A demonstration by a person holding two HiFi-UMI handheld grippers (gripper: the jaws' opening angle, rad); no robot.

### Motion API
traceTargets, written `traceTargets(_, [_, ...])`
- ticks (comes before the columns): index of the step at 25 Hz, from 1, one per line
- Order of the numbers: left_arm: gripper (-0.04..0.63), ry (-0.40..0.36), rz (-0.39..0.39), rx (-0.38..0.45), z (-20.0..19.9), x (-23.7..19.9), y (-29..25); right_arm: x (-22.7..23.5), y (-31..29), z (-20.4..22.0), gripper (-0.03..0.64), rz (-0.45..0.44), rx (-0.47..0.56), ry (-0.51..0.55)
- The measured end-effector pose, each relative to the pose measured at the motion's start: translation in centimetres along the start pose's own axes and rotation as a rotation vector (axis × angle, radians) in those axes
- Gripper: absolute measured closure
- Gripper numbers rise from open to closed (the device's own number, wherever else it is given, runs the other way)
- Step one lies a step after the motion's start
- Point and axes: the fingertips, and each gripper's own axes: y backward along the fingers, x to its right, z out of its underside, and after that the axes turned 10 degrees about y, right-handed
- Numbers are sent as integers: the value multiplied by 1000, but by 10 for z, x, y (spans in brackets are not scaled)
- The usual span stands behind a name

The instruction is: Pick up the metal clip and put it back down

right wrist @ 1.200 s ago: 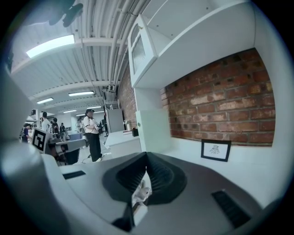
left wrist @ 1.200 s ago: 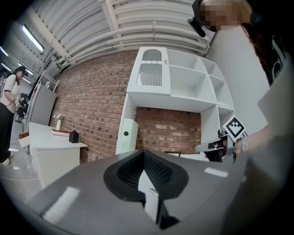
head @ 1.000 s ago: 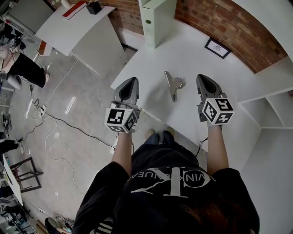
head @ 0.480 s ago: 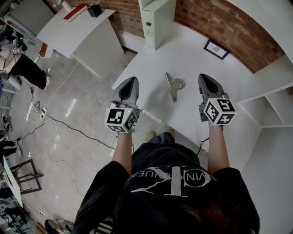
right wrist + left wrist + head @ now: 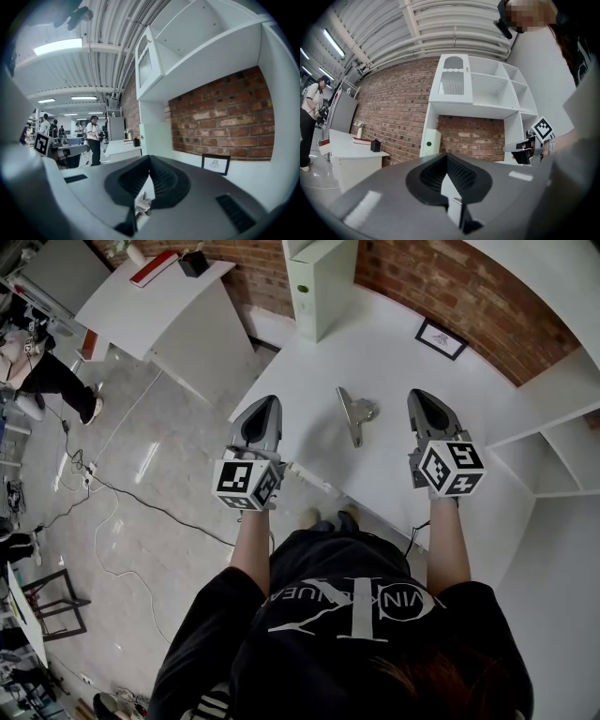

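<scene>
You are holding the left gripper (image 5: 266, 407) and the right gripper (image 5: 420, 396) over the near edge of the white surface (image 5: 394, 362), both pointing away from you. The left fingers (image 5: 461, 174) are clenched, meeting at their tips with nothing between them. The right fingers (image 5: 162, 180) are closed and empty in the same way. The metal clip (image 5: 355, 414) is lying on the surface between the two pairs of fingers, touching neither and sitting slightly nearer the right pair.

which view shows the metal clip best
The head view: the metal clip lies in full on the table between the left gripper and right gripper. Neither gripper view shows it clearly.
</scene>
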Motion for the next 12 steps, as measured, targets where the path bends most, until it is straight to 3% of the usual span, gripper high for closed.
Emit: traceTargets(12, [607, -4, 8, 12, -7, 1, 1, 0, 3, -8, 604, 12, 14, 13])
